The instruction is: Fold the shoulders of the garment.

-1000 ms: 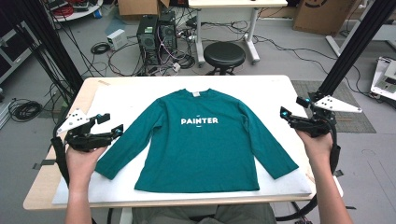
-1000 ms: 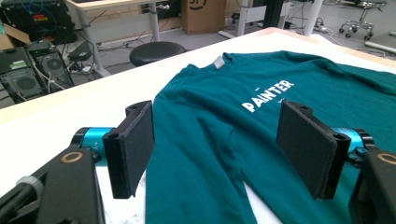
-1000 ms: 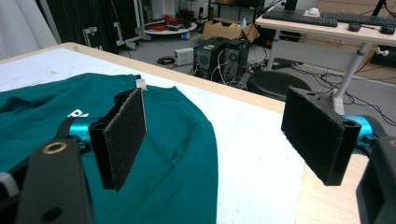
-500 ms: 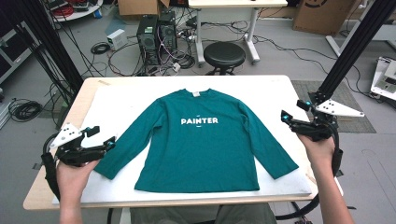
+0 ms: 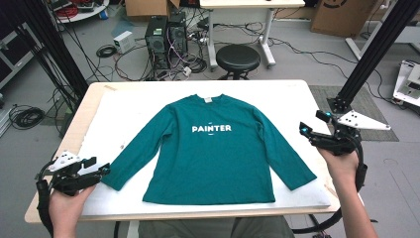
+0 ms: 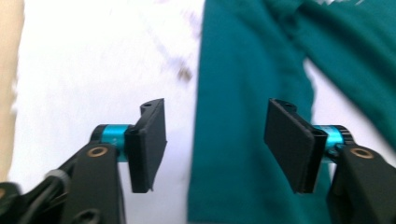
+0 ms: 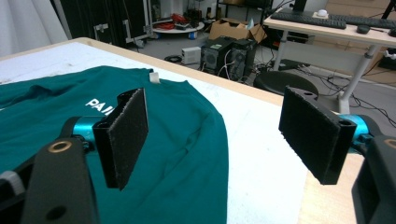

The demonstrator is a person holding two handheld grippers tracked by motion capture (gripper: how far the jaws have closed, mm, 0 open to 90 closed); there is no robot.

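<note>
A teal long-sleeved shirt [image 5: 213,148] printed with "PAINTER" lies flat and face up in the middle of the table [image 5: 297,91], on the white sheet [image 5: 124,106] that covers most of the top. Its collar points to the far edge, its hem runs along the near edge, and both sleeves spread out and down toward the near corners.

The left gripper [image 5: 101,168] sits low at the near left corner, just beside the cuff of the shirt's left-hand sleeve [image 5: 136,156]. The left hand [image 5: 64,206] comes in from the near edge with the forearm almost straight up the picture, the gripper pointing across the table toward the cuff. In the left gripper view [image 6: 215,144] the jaws stand apart and have just been closing; the sleeve cloth lies below and between them, nearer the right-hand pad, and neither pad presses on it.

The right gripper [image 5: 313,124] is held above the right edge of the table, past the end of the other sleeve [image 5: 285,158] and apart from it. The right hand [image 5: 339,161] rises from the near right corner, wrist angled inward, so the gripper points toward the shirt. In the right gripper view [image 7: 212,135] its jaws are wide apart with nothing between them, the shirt and sheet lying beyond.
</note>
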